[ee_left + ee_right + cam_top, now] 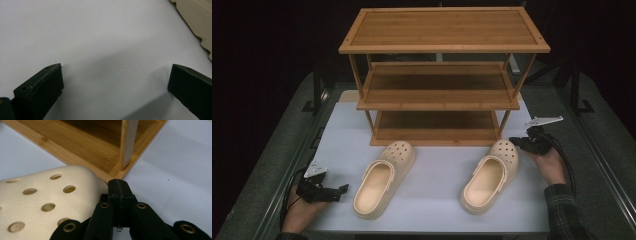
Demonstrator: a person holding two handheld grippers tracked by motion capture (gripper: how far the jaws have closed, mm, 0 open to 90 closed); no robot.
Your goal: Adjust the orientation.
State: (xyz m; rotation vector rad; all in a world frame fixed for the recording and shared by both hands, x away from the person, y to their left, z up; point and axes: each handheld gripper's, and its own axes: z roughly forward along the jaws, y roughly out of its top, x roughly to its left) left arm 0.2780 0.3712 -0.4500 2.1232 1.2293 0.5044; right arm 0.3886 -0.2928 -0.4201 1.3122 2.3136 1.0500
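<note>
Right gripper [518, 142], jaws clenched together on nothing, hovered beside the right clog's [490, 174] perforated toe at frame centre-right. Left gripper [343, 189], spread wide, sat lower left near the left clog [383, 176]. Probably light, soft foam; best pinched at the heel rim.

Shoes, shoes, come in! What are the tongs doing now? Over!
Left tongs open, resting on the white mat, beside left clog. Right tongs shut, empty, at right clog toe. Bamboo rack just behind; shelves bare.
</note>
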